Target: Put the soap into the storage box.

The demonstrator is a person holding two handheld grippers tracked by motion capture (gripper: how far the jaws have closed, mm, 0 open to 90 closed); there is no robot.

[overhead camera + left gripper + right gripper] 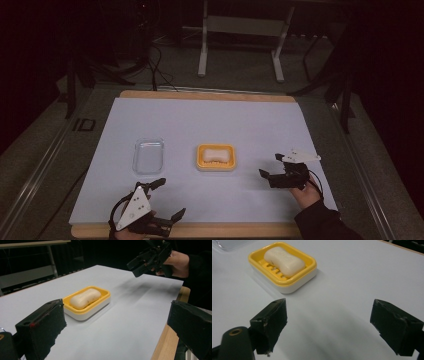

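Note:
A pale bar of soap (215,154) lies in a yellow soap dish (201,165) with a white base, near the middle of the white sheet. My left gripper (170,198) hovers open at the front left edge, and its view looks across at the soap (85,298) and dish (87,311) between its wide-apart jaws (116,312). My right gripper (270,165) is held open to the right of the dish, a short gap away. Its view shows the soap (284,261) on the slotted dish (287,286) ahead and to the left of its gripper (329,307). Neither gripper holds anything.
A clear plastic tray (148,156) lies left of the dish; its corner (227,243) shows in the right gripper view. The white sheet (210,120) covers a wooden board (200,230). The right gripper (150,258), in a hand, appears in the left gripper view. Table legs stand beyond.

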